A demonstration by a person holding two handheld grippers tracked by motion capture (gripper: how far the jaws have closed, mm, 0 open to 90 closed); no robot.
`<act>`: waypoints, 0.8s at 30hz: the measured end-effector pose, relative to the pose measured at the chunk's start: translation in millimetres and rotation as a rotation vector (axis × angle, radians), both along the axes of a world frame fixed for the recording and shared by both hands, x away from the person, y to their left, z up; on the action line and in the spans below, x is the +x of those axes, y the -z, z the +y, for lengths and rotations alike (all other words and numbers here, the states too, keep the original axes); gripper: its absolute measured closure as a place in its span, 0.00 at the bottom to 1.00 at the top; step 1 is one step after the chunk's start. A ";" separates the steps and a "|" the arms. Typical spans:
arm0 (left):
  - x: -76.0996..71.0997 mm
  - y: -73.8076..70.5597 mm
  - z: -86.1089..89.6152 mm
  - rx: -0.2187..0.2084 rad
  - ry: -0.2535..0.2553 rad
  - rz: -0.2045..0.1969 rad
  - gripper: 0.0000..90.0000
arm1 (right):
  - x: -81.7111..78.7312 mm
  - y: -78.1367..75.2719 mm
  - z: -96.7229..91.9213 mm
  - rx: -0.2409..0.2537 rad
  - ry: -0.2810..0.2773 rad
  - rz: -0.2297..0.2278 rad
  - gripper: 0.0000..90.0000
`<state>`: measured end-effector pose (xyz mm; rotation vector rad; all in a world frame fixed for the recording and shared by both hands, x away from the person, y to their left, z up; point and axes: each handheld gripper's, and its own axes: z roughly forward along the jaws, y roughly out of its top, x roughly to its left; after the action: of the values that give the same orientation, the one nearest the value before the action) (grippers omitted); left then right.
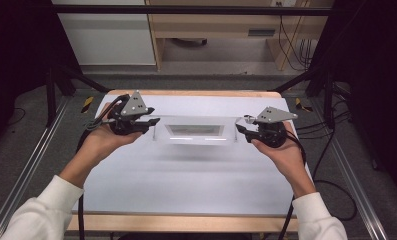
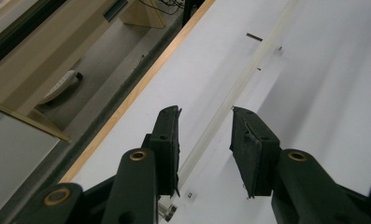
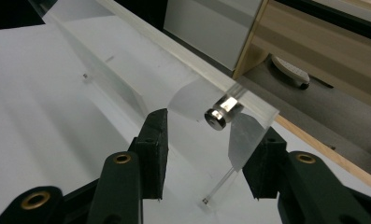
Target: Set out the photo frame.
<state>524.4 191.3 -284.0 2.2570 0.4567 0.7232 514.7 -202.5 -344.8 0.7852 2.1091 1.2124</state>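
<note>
**Inspector:** Two grippers in hand. Where is the clear box?

**Operator:** The clear box (image 1: 196,131) is between them, over the middle of the white table (image 1: 186,185), with its shadow just below it. My left gripper (image 1: 155,121) is at the box's left end and my right gripper (image 1: 240,125) at its right end.

**Inspector:** Left jaws?

**Operator:** Partly apart. The box's thin edge runs between them. My left gripper view shows a gap on both sides, so the pads (image 2: 170,140) are not pressing.

**Inspector:** Right jaws?

**Operator:** Partly apart too, around the box's end wall, just below its metal knob (image 3: 222,111). I cannot tell whether the far pad touches.
</note>
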 end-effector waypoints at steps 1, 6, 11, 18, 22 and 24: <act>4.0 -1.4 0.2 -0.001 0.004 0.003 0.69 | 2.1 -0.5 -0.1 0.003 0.001 -0.002 0.62; 18.6 -6.2 0.5 -0.008 0.009 0.015 0.68 | 12.1 -2.7 -0.1 0.017 0.013 -0.007 0.62; 31.2 -8.4 1.5 -0.034 0.006 0.024 0.67 | 20.9 -6.3 1.5 0.025 0.039 0.009 0.61; 40.5 -8.5 1.9 -0.077 -0.011 0.032 0.64 | 30.6 -10.2 0.9 0.036 0.043 0.038 0.61; 43.4 -8.2 2.2 -0.141 -0.065 0.022 0.51 | 34.9 -12.1 0.1 0.034 0.038 0.050 0.62; 42.5 -9.2 3.3 -0.207 -0.087 0.006 0.42 | 36.2 -12.3 0.1 0.038 0.040 0.055 0.62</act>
<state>566.8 194.6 -274.8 2.0560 0.6079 0.6805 550.9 -202.4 -332.5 0.8823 2.1093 1.2268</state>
